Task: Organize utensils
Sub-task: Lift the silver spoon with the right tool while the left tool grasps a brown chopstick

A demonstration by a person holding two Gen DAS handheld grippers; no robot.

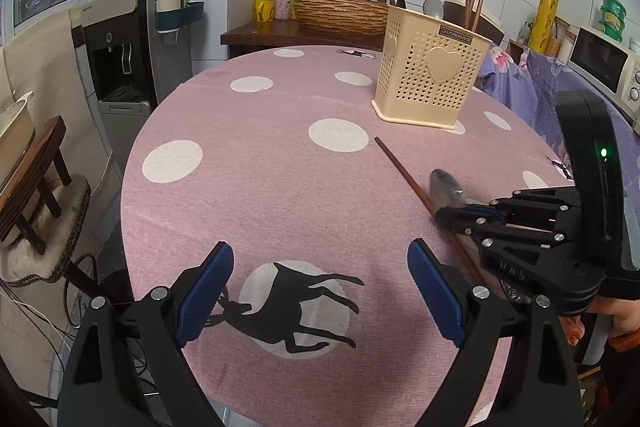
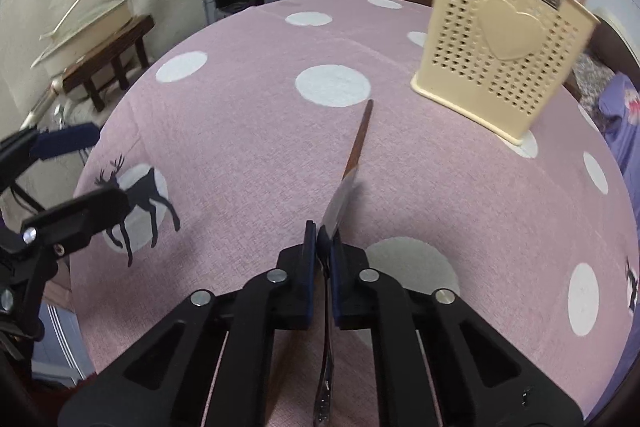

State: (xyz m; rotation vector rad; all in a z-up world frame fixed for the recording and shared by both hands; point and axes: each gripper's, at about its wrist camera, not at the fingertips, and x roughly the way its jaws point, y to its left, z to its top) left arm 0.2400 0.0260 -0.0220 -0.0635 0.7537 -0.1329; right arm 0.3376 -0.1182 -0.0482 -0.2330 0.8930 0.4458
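A cream perforated utensil holder (image 1: 430,75) with a heart stands at the table's far right; it also shows in the right wrist view (image 2: 500,43). Several brown chopsticks (image 1: 474,1) and a spoon stand in it. One brown chopstick (image 1: 404,173) lies on the pink cloth in front of it, seen too in the right wrist view (image 2: 360,139). My right gripper (image 2: 322,239) is shut on a metal spoon (image 2: 340,199), bowl pointing forward, held just above the chopstick. It shows in the left wrist view (image 1: 444,217) with the spoon (image 1: 446,189). My left gripper (image 1: 320,279) is open and empty above the deer print.
The round table (image 1: 260,195) has a pink dotted cloth. A water dispenser (image 1: 124,39) stands at the left, a wooden stool (image 1: 32,183) nearer left. A wooden counter with a basket (image 1: 340,13) sits behind the table. A microwave (image 1: 604,67) is at the right.
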